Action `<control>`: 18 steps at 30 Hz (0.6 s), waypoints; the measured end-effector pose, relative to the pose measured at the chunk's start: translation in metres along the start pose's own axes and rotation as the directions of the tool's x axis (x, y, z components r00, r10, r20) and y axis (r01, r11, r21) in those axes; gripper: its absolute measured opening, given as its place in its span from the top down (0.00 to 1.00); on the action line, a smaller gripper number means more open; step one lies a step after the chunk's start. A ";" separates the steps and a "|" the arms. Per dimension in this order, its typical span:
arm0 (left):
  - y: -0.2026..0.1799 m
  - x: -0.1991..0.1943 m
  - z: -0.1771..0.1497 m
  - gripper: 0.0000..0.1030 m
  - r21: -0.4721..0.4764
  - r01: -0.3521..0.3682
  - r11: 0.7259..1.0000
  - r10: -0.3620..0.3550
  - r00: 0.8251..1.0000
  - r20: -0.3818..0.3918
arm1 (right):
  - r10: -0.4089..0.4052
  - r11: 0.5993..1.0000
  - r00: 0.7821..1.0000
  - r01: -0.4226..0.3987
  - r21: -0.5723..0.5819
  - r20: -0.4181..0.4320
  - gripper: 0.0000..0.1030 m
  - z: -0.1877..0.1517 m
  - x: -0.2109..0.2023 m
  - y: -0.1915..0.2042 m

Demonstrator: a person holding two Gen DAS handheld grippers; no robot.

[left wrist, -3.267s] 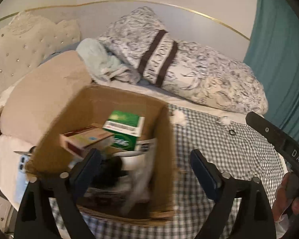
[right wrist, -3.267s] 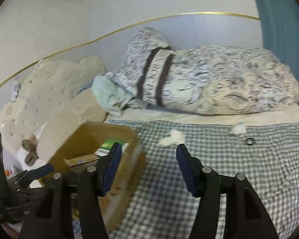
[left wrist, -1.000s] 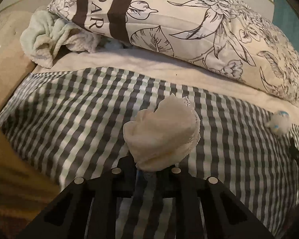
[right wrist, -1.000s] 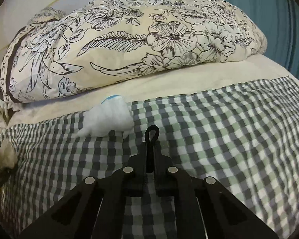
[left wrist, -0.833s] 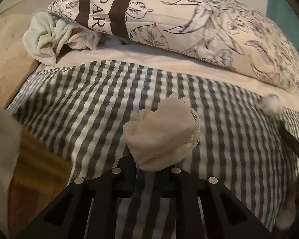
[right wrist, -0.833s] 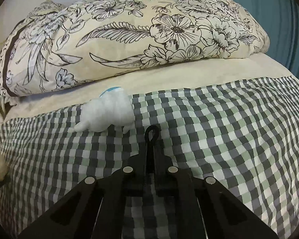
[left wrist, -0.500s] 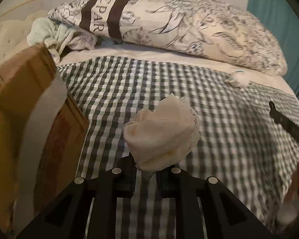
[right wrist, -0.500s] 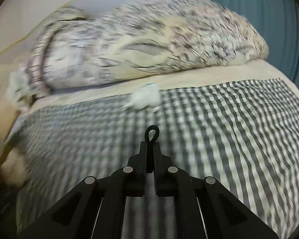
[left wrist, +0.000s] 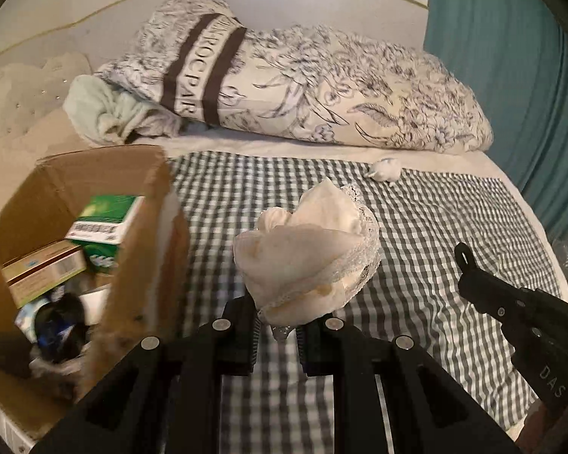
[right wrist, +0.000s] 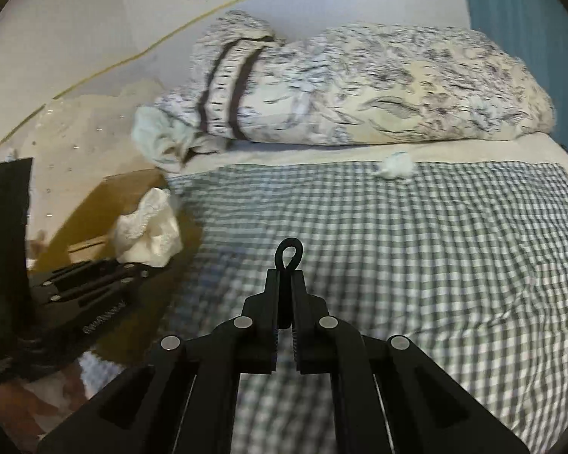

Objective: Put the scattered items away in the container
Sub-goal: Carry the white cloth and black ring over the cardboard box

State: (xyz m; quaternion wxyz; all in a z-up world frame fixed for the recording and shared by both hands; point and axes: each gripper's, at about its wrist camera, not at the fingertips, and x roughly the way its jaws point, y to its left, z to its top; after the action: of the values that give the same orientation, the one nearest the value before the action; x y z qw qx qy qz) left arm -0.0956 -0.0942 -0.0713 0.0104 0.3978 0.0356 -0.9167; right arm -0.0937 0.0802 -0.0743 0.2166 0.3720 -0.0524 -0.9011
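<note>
My left gripper (left wrist: 276, 325) is shut on a cream lace-edged cloth (left wrist: 310, 257), held above the checked blanket just right of the open cardboard box (left wrist: 147, 227). The box holds a green carton (left wrist: 102, 227), a tan carton (left wrist: 41, 272) and dark items. My right gripper (right wrist: 284, 283) is shut on a small black ring (right wrist: 289, 253), above the blanket. In the right wrist view the left gripper (right wrist: 144, 268) with the cloth (right wrist: 147, 230) is at the box (right wrist: 94, 208). A small white wad (right wrist: 395, 164) lies near the pillow.
A large floral pillow (left wrist: 322, 87) and a pale green towel (left wrist: 102, 113) lie along the headboard. A teal curtain (left wrist: 511, 75) hangs on the right. The checked blanket (right wrist: 435, 265) covers the bed.
Both grippers have pulled back from the pillow toward the box. The left carries the cloth and the right carries the ring; the box is now in view at the left.
</note>
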 end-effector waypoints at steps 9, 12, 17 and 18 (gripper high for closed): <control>0.074 -0.064 0.006 0.84 -0.117 -0.084 0.989 0.096 0.991 0.095 | 0.127 0.986 0.991 -0.122 -0.113 0.041 0.95 0.016 -0.020 0.096; 0.107 -0.074 0.002 0.84 -0.159 -0.127 0.979 0.144 0.984 0.101 | 0.177 0.974 0.984 -0.171 -0.148 0.033 0.95 0.020 -0.014 0.130; 0.158 -0.069 -0.011 0.84 -0.225 -0.171 0.959 0.189 0.980 0.060 | 0.238 0.952 0.971 -0.236 -0.197 -0.013 0.95 0.024 0.009 0.180; 0.165 -0.067 -0.013 0.84 -0.234 -0.172 0.957 0.190 0.980 0.054 | 0.249 0.947 0.968 -0.249 -0.205 -0.023 0.95 0.025 0.015 0.189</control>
State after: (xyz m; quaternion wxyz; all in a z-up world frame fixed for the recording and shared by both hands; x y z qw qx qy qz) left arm -0.0323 -0.2584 -0.0404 0.1412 0.3607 0.1037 -0.9161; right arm -0.0539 -0.0986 -0.0177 0.3660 0.3365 -0.0054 -0.8676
